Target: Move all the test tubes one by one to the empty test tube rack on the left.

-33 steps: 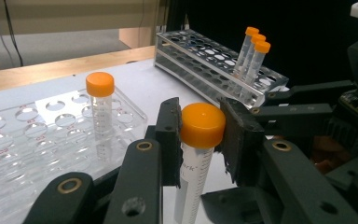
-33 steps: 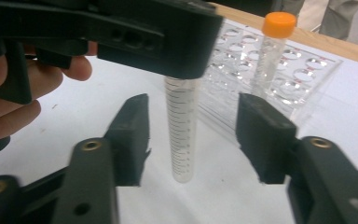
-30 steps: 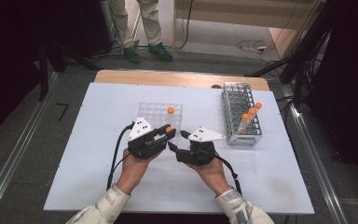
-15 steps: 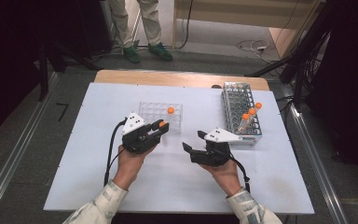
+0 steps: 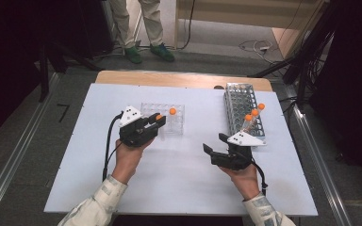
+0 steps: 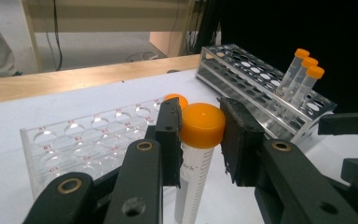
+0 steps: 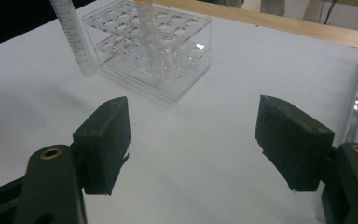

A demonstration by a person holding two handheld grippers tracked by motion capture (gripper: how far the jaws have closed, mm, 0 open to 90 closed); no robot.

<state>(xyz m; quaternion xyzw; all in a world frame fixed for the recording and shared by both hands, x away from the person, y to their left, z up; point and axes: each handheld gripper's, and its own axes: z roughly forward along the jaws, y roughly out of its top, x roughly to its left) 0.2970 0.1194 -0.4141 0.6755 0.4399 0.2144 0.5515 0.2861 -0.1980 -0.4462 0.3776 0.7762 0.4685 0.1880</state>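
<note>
Tube (image 6: 193, 158) with the orange cap is clamped in the left gripper (image 5: 156, 123), fingers (image 6: 170, 135) squeezed on it right around the cap and the top of the clear body. Its long axis runs pretty much straight up and down, cap on top, printed scale running down the side, bottom end pointing at the desk (image 5: 179, 183). In the right gripper view that same tube (image 7: 72, 35) hangs just beside the near corner of the clear rack (image 7: 168, 42), lower tip above the white surface and outside the wells. From the high view the clear rack (image 5: 169, 123) sits around the middle of the desk, closer to the far edge, with one other orange-capped tube (image 5: 172, 112) already standing in it. Right gripper (image 5: 216, 151) is near the right side of the desk, just in front of the metal rack (image 5: 240, 101), fingers (image 7: 105, 142) spread wide with nothing between them, and they've just been opening further. Three more capped tubes (image 6: 303, 77) lean in the metal rack, tilted toward the right edge, caps up.
</note>
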